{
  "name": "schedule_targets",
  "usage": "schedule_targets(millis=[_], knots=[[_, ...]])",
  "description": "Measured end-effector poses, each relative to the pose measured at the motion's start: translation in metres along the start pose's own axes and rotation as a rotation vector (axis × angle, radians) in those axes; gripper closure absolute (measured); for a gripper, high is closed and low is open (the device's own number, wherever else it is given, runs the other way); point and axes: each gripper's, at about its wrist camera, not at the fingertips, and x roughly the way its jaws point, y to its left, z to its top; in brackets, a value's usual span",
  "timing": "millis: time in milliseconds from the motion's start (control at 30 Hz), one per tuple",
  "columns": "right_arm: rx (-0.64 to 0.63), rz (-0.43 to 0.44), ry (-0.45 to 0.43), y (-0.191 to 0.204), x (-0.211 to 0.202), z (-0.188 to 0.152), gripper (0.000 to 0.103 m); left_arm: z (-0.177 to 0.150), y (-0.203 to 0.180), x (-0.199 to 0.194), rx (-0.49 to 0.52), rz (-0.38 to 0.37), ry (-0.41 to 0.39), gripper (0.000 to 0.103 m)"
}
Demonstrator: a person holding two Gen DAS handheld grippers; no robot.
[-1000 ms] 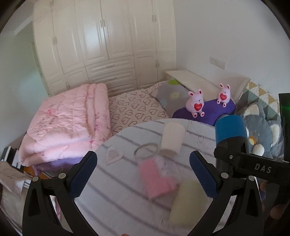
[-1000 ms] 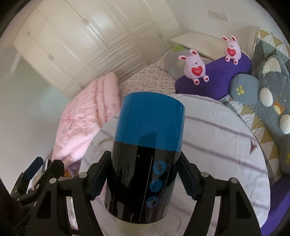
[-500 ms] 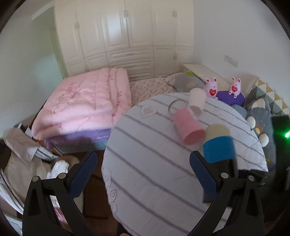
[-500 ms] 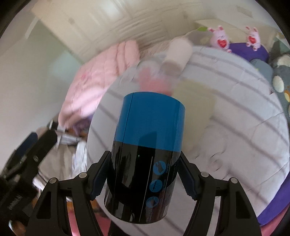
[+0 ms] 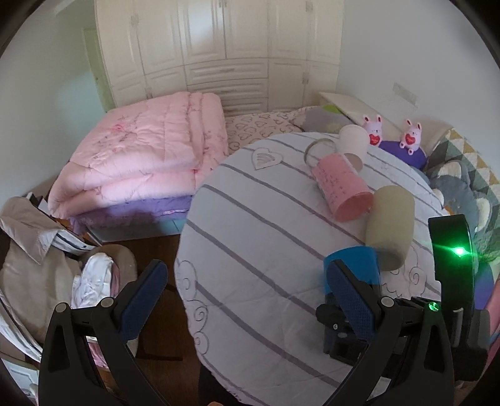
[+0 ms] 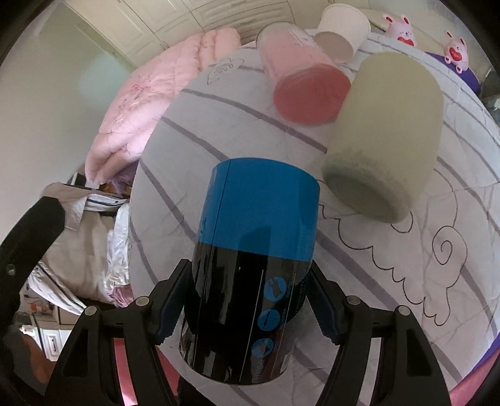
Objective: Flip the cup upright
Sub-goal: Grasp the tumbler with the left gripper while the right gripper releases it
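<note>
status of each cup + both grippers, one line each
blue-and-black cup: held in the right gripper, jaws shut on its black half, blue end forward, above the table.
beige cup: on its side.
pink cup: on its side.
white paper cup: on its side.
left gripper: jaws open, empty.
pink quilt: folded on the bed.

The left wrist view looks down across the desk (image 5: 250,237) from its near left edge; the right wrist view sits closer, sharing the far cups (image 6: 309,90).
</note>
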Motion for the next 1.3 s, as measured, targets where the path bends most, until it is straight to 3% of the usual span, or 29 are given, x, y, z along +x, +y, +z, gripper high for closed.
schedule_targets(millis=[133,367,500,600,767,1100,1267,1300], knots=[[-0.03,0.018,-0.033,-0.001,-0.013,-0.006,0.024,0.001,-0.009,0.004,0.008,-0.026,0.016,0.0],[-0.112,0.035,-0.084,-0.004,-0.044,-0.019,0.024,0.004,-0.031,0.007,0.031,-0.089,0.048,0.0],[-0.156,-0.043,-0.126,-0.012,-0.06,-0.033,0.024,0.005,-0.049,0.014,0.055,-0.113,0.071,0.0],[-0.169,-0.051,-0.131,-0.026,-0.067,-0.041,0.024,0.005,-0.06,0.024,0.054,-0.144,0.122,0.0],[-0.151,-0.036,-0.148,-0.044,-0.072,-0.042,0.024,0.002,-0.078,0.041,0.093,-0.127,0.184,0.0],[-0.151,0.027,-0.09,-0.057,-0.049,-0.031,0.024,0.0,-0.093,0.081,0.089,-0.169,0.338,0.001],[-0.168,0.039,-0.079,-0.06,-0.043,-0.027,0.024,-0.002,-0.098,0.094,0.101,-0.183,0.389,0.029],[-0.164,0.038,-0.077,-0.061,-0.042,-0.026,0.024,-0.003,-0.1,0.096,0.108,-0.184,0.402,0.029]])
